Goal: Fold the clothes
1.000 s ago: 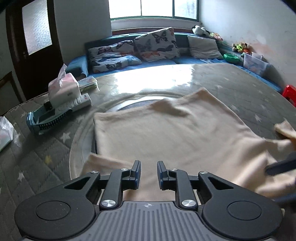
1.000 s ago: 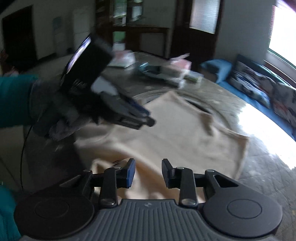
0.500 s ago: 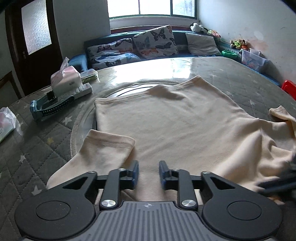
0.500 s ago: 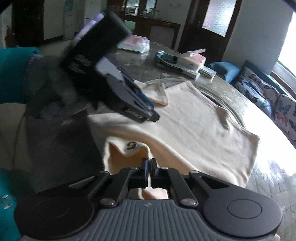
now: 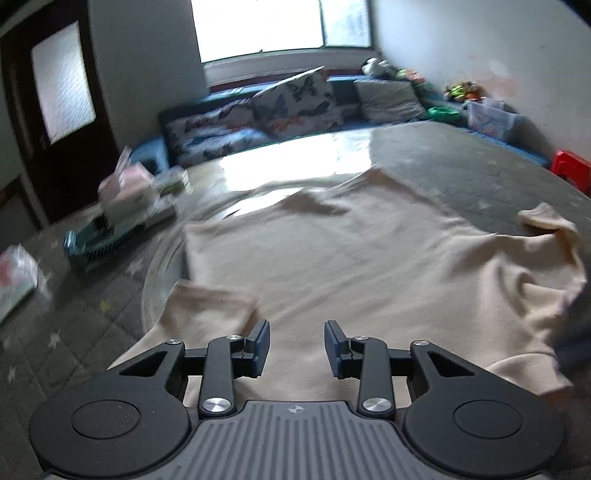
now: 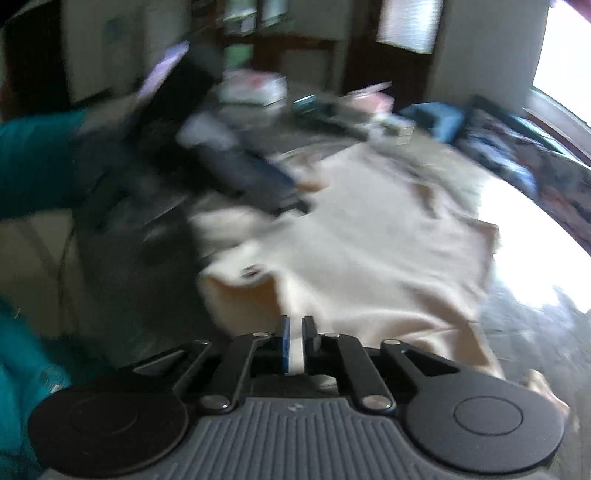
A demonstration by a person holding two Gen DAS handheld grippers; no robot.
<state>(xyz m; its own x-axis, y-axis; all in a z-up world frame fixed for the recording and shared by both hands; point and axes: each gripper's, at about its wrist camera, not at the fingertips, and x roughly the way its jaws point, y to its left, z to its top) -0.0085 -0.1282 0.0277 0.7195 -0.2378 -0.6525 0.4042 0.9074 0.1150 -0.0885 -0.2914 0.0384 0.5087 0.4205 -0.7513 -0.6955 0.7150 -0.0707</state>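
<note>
Cream shirt (image 5: 354,258) lies flat on the worktop (image 5: 480,162), hem toward 12 o'clock. Left tongs (image 5: 295,345) hover spread and empty above it; right tongs (image 6: 294,338) pinch its fabric.

A round desk (image 5: 461,162) with a grey quilted, star-patterned cover and a glossy glass centre fills the room's middle. On its left side sit a pink tissue box (image 5: 125,192), a teal-and-black gadget (image 5: 99,243) just in front of it, and a plastic-wrapped packet (image 5: 14,280) near the edge. Behind the desk runs a blue bench sofa (image 5: 155,155) with butterfly-print cushions (image 5: 295,103) and a grey cushion (image 5: 388,99), under a bright window (image 5: 280,26). A dark wooden door (image 5: 55,110) with frosted glass stands at left. Toys and a clear storage box (image 5: 487,118) line the right wall, beside a red stool (image 5: 572,170)
</note>
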